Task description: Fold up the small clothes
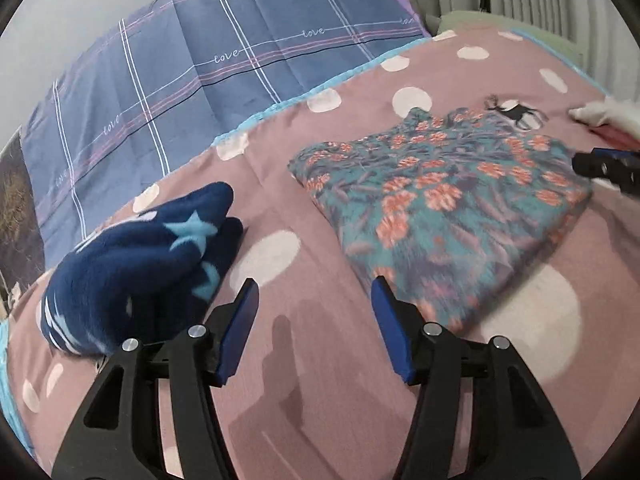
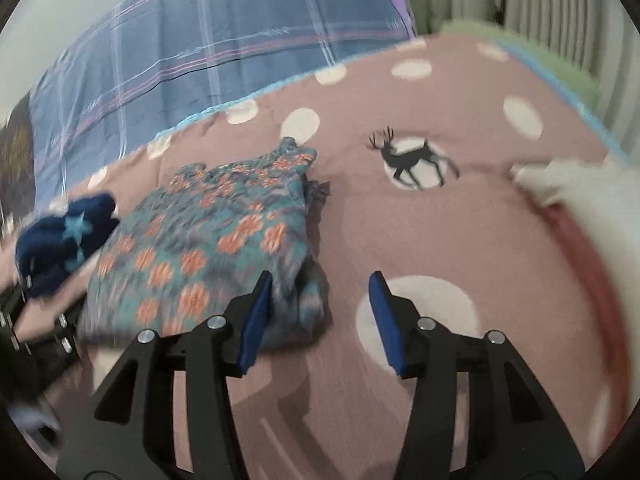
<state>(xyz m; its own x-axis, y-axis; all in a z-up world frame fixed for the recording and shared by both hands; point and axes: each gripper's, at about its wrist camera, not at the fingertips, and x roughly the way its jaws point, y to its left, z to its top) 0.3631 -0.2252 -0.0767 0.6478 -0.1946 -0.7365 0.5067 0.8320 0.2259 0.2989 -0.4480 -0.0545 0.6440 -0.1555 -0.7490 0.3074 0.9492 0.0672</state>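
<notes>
- Lower frame of each wrist view: left gripper (image 1: 314,328) and right gripper (image 2: 320,320) both gape wide, holding nothing, above the pink dotted bedspread (image 1: 280,380).
- Mid-frame: the floral garment (image 1: 440,208) lies folded into a compact stack, seemingly done.
- Left: the navy star-print piece (image 1: 136,264) sits bunched; whether folded is unclear.
- Far right: a white garment (image 2: 580,200) looks unfolded, likely remaining.

floral garment (image 1: 440,208): folded flat, teal-orange | navy star garment (image 1: 140,264): bunched, beside it

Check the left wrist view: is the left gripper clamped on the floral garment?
No. The left gripper is open above the bare pink bedspread, with the floral garment lying just beyond its right finger.
</notes>
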